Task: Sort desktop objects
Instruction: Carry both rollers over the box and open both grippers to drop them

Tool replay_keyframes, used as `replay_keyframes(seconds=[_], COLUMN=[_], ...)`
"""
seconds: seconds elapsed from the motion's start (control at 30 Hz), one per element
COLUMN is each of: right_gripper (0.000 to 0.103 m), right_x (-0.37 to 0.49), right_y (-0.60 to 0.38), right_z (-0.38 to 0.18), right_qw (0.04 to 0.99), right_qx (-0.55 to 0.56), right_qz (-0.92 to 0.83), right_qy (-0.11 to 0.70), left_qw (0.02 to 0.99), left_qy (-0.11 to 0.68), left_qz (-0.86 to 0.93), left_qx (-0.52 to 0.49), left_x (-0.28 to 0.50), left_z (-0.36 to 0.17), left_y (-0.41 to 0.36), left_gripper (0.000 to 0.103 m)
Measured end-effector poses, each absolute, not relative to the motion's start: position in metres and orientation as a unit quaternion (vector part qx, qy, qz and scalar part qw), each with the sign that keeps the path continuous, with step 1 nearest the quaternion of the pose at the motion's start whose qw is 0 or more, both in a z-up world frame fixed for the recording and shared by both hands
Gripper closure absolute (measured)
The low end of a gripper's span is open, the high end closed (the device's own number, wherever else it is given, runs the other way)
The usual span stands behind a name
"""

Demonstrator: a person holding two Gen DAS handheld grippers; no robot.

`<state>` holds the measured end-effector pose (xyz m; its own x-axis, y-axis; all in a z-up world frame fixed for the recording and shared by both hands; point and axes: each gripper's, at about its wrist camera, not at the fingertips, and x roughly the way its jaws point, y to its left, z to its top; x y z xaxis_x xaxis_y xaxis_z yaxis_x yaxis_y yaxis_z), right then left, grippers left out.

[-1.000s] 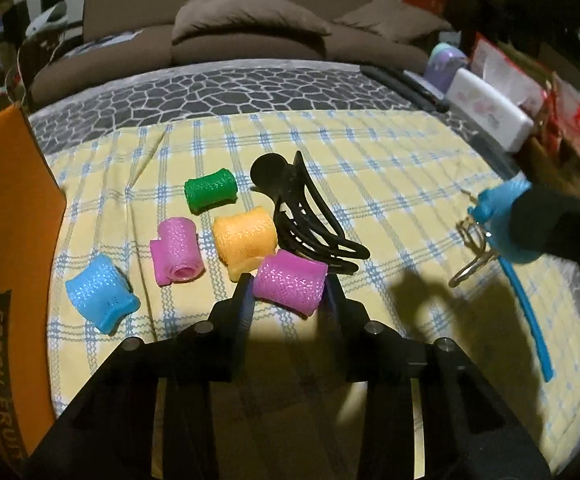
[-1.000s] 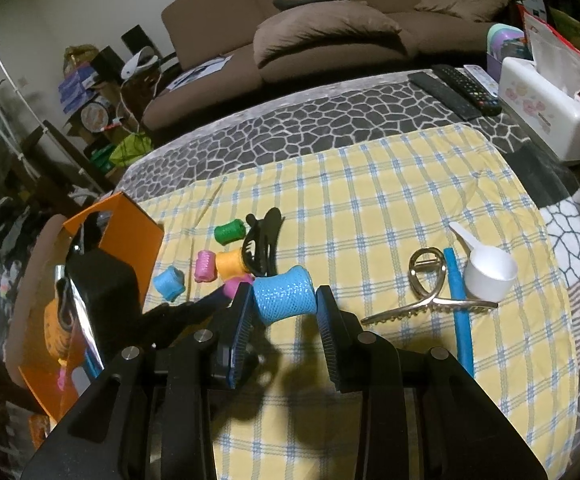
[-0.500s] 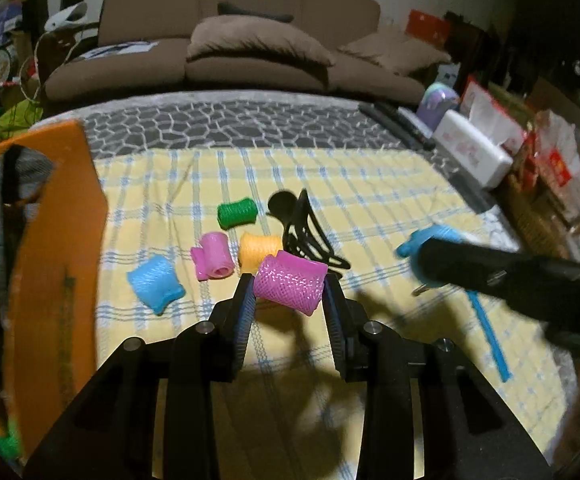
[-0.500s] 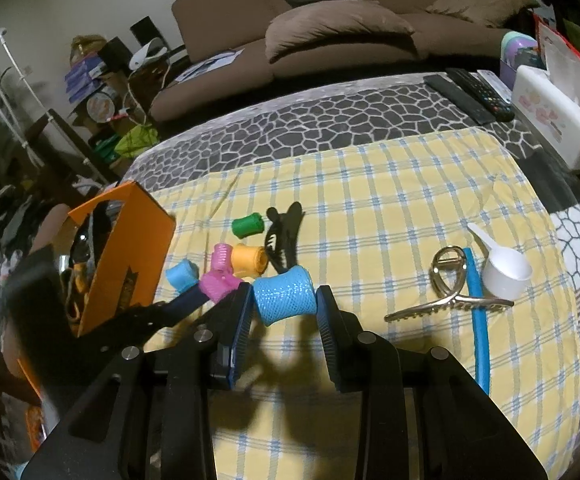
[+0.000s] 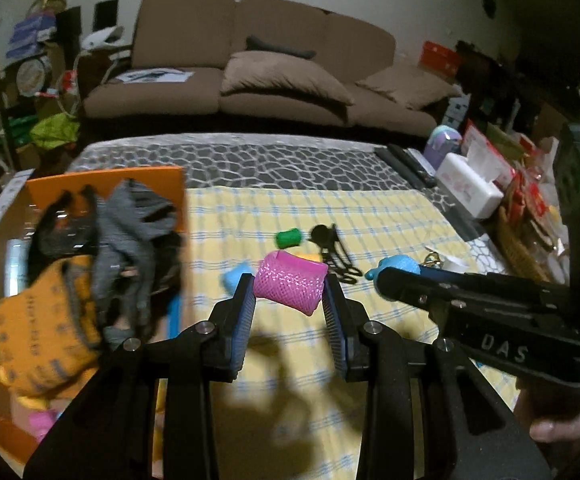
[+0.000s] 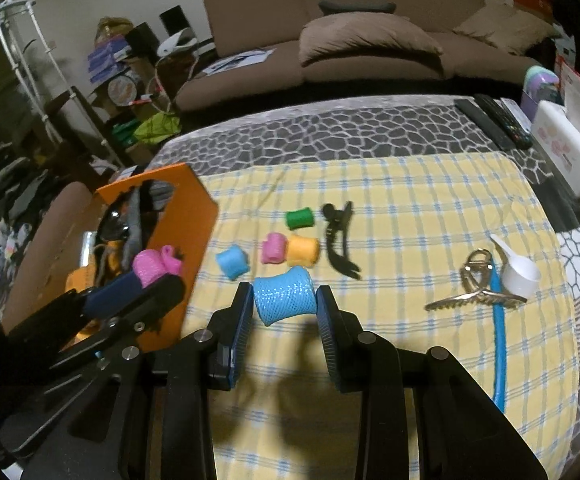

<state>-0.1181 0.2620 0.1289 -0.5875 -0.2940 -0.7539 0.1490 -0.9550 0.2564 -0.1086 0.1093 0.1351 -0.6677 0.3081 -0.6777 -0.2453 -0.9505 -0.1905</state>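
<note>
- A dim living room: a brown sofa (image 6: 370,40) at 12 o'clock, and in front of it a table under a yellow checked cloth (image 6: 410,200) that carries the clutter to be sorted.
- The left gripper (image 5: 290,300) is clenched on a magenta mesh roller (image 5: 290,282), pads pressing its two open ends; it hangs in the air at the centre of the left wrist view, with the orange box (image 5: 105,184) of clothes at 9 o'clock.
- The right gripper (image 6: 283,302) grasps a blue mesh roller (image 6: 283,295) the same way, end to end, above the near part of the cloth.
- On the cloth, in the right wrist view between 11 and 12 o'clock: a green roller (image 6: 300,218), a pink roller (image 6: 273,248) touching an orange roller (image 6: 304,250), a smaller blue roller (image 6: 231,263), and a black claw clip (image 6: 340,240) just beside them.
- At 3 o'clock lie a metal hair clip (image 6: 476,288), a white scoop (image 6: 518,274) and a blue strip (image 6: 498,344).
- The rollers look light, hollow and springy: the blue one bows inward at its waist, so a hard squeeze would probably crush it. The mesh should give the pads good friction.
- The end-to-end hold seems sound; a light grip ought to be enough.
</note>
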Motion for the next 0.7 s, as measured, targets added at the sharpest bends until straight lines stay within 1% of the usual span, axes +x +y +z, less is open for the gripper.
replay_keyframes(seconds=[0.4,0.7], right_gripper=[0.071,0.071], right_x=[-0.116,-0.113], right_y=[0.193,0.142], right_z=[0.139,0.139], right_qw=[0.159,0.188], right_qx=[0.433,0.434], right_qz=[-0.885,-0.88], right_qy=[-0.056,-0.038], left_qw=[0.089,0.067], left_qy=[-0.055,-0.067], left_qz=[0.922,0.92], left_qx=[-0.373,-0.38], left_x=[-0.081,-0.071], left_z=[0.146,0.144], left_y=[0.023,-0.024], left_gripper=[0.072,0.072])
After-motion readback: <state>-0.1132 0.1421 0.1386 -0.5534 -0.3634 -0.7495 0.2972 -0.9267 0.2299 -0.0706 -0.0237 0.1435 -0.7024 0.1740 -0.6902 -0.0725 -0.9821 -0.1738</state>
